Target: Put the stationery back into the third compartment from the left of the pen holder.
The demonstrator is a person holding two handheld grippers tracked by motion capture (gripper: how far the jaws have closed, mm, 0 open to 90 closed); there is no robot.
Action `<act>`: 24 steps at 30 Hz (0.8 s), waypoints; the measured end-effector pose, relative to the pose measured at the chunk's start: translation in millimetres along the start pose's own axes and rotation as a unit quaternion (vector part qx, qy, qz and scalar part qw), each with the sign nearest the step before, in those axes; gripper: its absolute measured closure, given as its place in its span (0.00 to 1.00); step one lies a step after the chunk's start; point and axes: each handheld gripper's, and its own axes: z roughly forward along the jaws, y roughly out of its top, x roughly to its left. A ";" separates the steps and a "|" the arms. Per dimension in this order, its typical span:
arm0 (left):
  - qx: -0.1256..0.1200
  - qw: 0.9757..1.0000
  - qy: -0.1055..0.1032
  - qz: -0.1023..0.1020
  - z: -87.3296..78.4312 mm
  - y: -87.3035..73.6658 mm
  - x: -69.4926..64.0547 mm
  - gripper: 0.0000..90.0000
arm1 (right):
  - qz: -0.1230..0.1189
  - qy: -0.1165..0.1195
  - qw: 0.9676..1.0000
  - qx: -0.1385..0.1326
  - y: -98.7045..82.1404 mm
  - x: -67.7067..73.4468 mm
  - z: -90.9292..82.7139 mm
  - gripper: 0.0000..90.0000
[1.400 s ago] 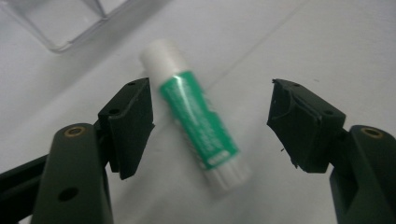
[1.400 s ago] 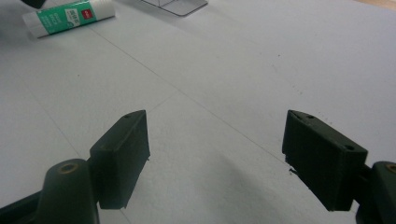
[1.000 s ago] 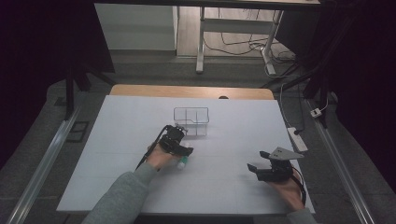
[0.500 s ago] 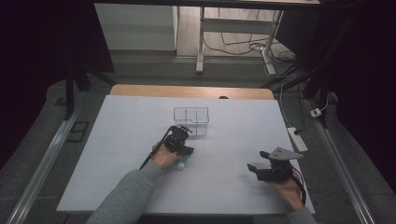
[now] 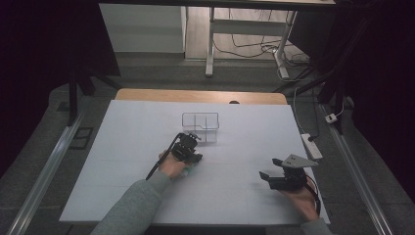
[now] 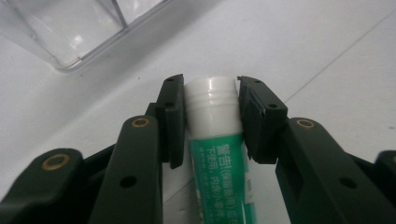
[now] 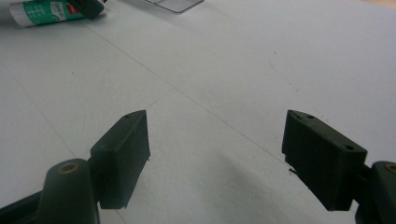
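A green glue stick (image 6: 217,140) with a white cap lies on the white table sheet (image 5: 244,132). My left gripper (image 6: 211,100) points down over it, and its jaws have just been closing. The black pads (image 6: 173,116) now press on both sides of the white cap. In the high view the left gripper (image 5: 190,157) sits just in front of a clear plastic box (image 5: 200,121), with the glue stick (image 5: 192,169) under it. My right gripper (image 5: 268,177) rests at the front right with its jaws wide apart and nothing between them (image 7: 217,154). The glue stick (image 7: 44,11) appears far off at the top left of the right gripper view.
The clear box (image 6: 70,32) has a divider inside and stands a short way beyond the left gripper. A bare wooden strip (image 5: 200,95) runs along the table's far edge. A power strip (image 5: 311,146) lies on the floor at the right.
Both hands have kept their places. The left gripper's jaws look drawn in closer over the glue stick than a second ago.
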 end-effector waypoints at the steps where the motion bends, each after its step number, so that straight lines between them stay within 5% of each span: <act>1: -0.005 1.000 -0.006 -0.001 -2.5 -0.1 0.1 0.70 | 0.000 0.000 1.000 0.000 0.0 -0.1 -0.1 0.25; 10: -0.062 0.997 -0.036 0.017 -32.4 -7.8 2.1 0.72 | -0.001 -0.003 1.000 -0.006 0.6 -0.3 -2.1 0.26; 24: -0.134 0.989 -0.061 0.027 -70.1 -25.6 14.0 0.72 | -0.002 -0.006 1.000 -0.008 1.2 0.3 -3.4 0.26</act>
